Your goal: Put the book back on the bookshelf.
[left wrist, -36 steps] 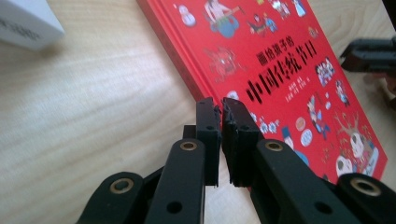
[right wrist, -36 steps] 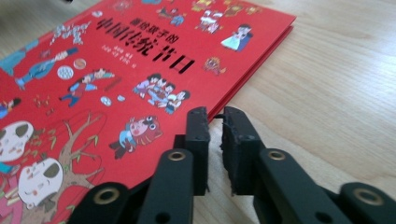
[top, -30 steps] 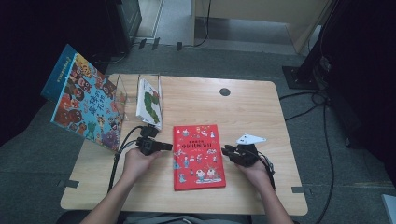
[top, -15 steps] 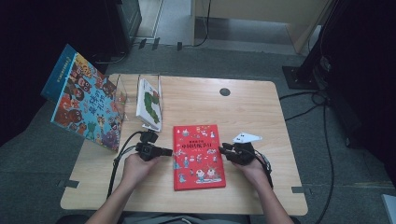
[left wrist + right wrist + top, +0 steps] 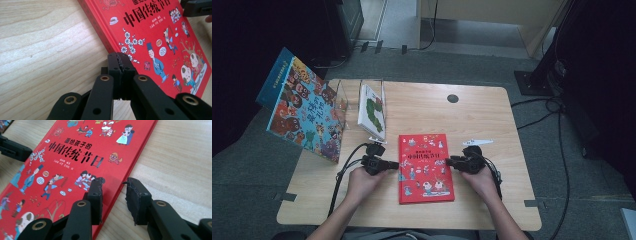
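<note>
Black jaws pressed flat together: that's the left gripper [image 5: 119,65], shut with nothing between its pads, tips at the spine edge of the red hardcover picture book [image 5: 160,42] in the left gripper view. In the high view this left gripper [image 5: 388,164] sits left of centre, against the book's left edge. Over to the right gripper [image 5: 113,192]: jaws part-open and just been spreading, one pad over the red cover, the other over the light wooden table [image 5: 180,157], the book's edge running between them, no squeeze. From above, the right gripper [image 5: 453,162] meets the book [image 5: 426,167] on its right edge. Book lies flat, lower centre. Upper left: a green-and-white book [image 5: 372,110] in a clear stand, and a large colourful book [image 5: 302,112] leaning.
</note>
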`<state>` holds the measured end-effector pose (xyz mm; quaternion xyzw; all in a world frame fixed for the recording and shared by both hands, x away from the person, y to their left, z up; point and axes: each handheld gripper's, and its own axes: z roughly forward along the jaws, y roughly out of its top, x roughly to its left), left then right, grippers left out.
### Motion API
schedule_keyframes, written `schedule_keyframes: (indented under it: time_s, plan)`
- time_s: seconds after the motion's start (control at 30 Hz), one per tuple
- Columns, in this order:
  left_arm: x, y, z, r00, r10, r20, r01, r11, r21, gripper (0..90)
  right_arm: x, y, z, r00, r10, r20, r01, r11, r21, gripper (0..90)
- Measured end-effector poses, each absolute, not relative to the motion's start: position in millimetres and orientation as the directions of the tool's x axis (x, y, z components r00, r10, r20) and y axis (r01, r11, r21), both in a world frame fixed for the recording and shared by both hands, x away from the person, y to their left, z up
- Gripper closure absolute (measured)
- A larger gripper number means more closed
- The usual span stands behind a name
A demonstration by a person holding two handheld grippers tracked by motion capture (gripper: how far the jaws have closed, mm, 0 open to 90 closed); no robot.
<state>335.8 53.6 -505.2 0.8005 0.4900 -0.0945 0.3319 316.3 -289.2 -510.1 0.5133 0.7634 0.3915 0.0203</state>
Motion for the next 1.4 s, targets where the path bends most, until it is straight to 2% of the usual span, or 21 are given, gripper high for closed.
schedule_keyframes:
  time_s: [0.37,0.77,1.13,1.4]
  plan:
    - [333,49,-507,0.499,0.722,-0.478,0.845,-0.284,0.453,90.0,332,-285,-502,-0.382,0.827,0.412,0.858,0.152,0.490,65.1]
    - [331,47,-507,0.494,0.732,-0.468,0.845,-0.276,0.459,90.0,344,-283,-498,-0.223,0.846,0.484,0.937,0.050,0.345,68.7]
    - [330,48,-508,0.487,0.735,-0.471,0.847,-0.268,0.459,90.0,347,-283,-489,-0.209,0.839,0.503,0.950,0.053,0.307,70.4]
    - [330,47,-508,0.483,0.729,-0.486,0.853,-0.266,0.450,90.0,349,-280,-454,-0.253,0.833,0.493,0.941,0.092,0.327,70.2]
